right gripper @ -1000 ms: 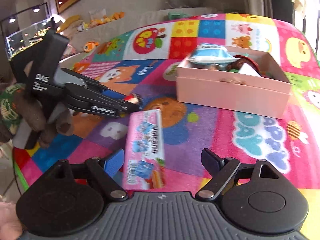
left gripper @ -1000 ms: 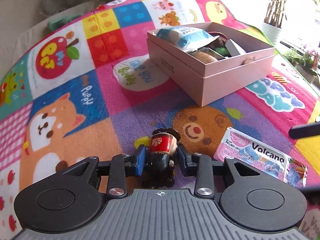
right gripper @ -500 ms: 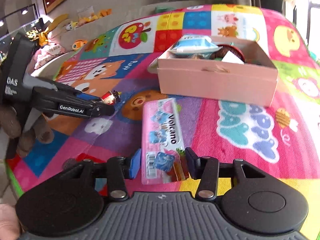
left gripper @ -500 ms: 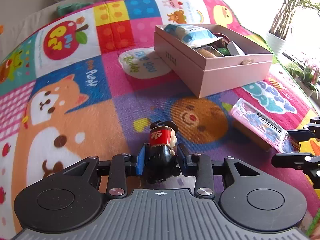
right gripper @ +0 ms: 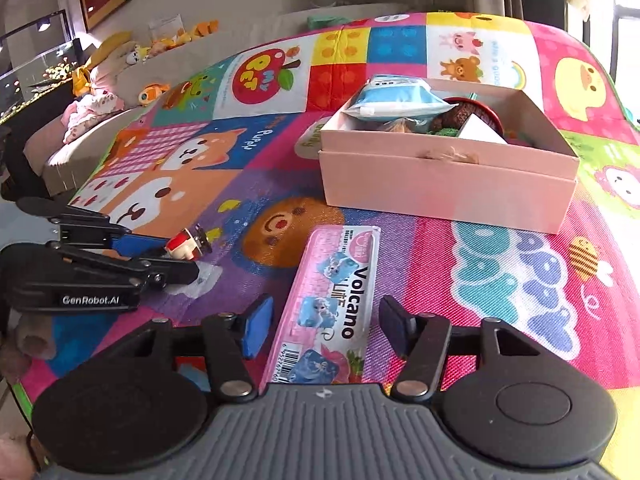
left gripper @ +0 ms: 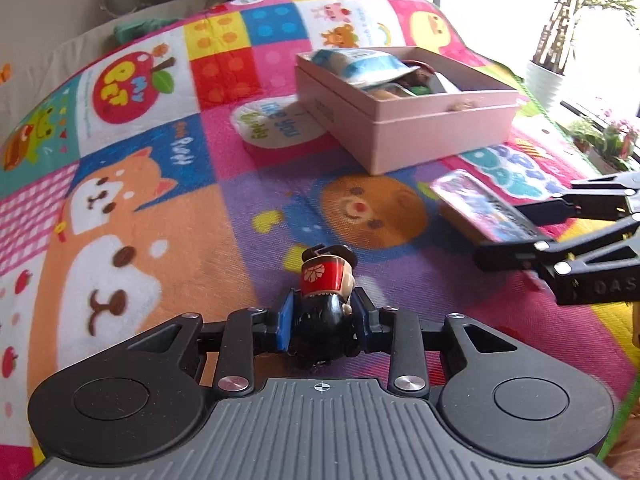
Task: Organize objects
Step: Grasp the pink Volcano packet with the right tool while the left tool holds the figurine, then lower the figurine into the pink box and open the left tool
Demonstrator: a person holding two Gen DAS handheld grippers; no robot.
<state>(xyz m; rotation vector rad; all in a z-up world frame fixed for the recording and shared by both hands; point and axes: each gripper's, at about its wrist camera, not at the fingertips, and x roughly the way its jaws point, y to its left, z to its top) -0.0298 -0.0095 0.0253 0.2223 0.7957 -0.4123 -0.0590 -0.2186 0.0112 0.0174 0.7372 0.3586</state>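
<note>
Pink box (right gripper: 448, 184) sits open on the colourful play mat (right gripper: 520, 280), well beyond both claws, with a blue-and-white packet (right gripper: 394, 98) leaning on its far left corner and several smaller items piled inside that are too jumbled to name. On the near side of the box, the left claw (left gripper: 322, 318) is closed on a small figurine (left gripper: 326, 300) with a black body and a red-and-white cap; both blue pads press against the figurine's sides, and its head points toward the box. In the right wrist view the figurine (right gripper: 188, 244) shows at the tip of the left claw (right gripper: 176, 256), off to the near left of the box, above the purple panel of the mat. The right claw (right gripper: 326, 326) stands partly open, its fingers on either side of a pink Volcano packet (right gripper: 332, 308) with a visible gap on each side, so nothing is gripped. That packet lies lengthwise between the right claw and the box, its far end near the bear face printed on the mat, apart from the box wall. In the left wrist view the packet (left gripper: 484, 210) appears blurred at the tip of the right claw (left gripper: 508, 236), to the near right of the box (left gripper: 436, 132). A potted plant (left gripper: 548, 80) stands beyond the box by the window.
</note>
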